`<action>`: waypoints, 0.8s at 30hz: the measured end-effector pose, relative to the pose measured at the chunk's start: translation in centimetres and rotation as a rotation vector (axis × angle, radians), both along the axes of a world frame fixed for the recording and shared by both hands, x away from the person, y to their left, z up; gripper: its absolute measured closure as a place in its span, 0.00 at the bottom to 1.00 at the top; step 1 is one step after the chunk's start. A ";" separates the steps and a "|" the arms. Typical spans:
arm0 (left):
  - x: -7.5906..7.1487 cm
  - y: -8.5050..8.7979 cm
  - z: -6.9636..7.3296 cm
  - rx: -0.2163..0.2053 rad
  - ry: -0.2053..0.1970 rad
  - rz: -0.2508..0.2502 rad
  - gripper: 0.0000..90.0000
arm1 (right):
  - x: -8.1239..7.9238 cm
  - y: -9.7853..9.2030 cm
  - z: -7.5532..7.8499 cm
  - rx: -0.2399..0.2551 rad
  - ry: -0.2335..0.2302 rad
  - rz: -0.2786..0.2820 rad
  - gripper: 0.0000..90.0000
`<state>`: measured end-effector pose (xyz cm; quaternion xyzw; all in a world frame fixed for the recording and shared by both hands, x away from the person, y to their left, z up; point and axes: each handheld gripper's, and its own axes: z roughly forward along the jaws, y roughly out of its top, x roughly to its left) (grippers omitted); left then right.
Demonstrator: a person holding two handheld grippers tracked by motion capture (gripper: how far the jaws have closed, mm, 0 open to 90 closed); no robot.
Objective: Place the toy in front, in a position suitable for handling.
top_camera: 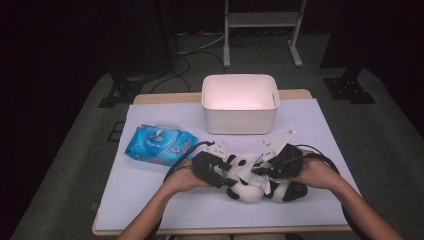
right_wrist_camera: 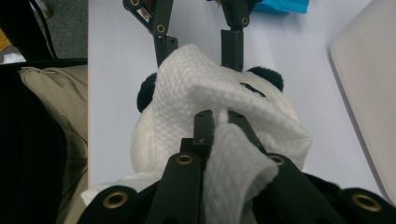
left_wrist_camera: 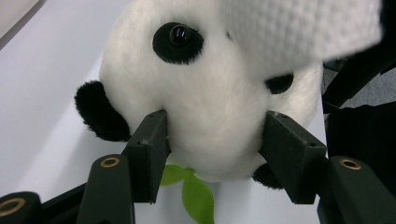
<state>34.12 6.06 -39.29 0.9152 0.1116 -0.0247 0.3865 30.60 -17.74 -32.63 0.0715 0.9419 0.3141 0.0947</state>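
White rectangular bin (top_camera: 240,104) at the far middle of the table (top_camera: 150,195), open side up. Blue wet-wipe pack (top_camera: 160,145) lying flat, left of and nearer than the bin, well apart from it. Metal stand legs (top_camera: 262,30) and cables (top_camera: 195,50) on the floor beyond.

Clamped on both sides of a white plush panda toy's round head (left_wrist_camera: 210,116) by the left gripper (left_wrist_camera: 215,140), pads pressed into the fur. Black glossy eye (left_wrist_camera: 179,35) on a dark patch toward the top of the head; black fuzzy ear (left_wrist_camera: 100,112) just beside the near jaw. Draped over the upper right of the head: a white textured wipe cloth (left_wrist_camera: 299,28). Below the head, green felt leaves (left_wrist_camera: 194,191). Underneath, a pale lilac table surface (left_wrist_camera: 46,102).
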 end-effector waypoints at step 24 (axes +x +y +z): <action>-0.4 -0.2 -0.2 0.018 -0.023 -0.018 0.45 | 3.0 2.1 -0.7 -0.054 0.091 0.009 0.88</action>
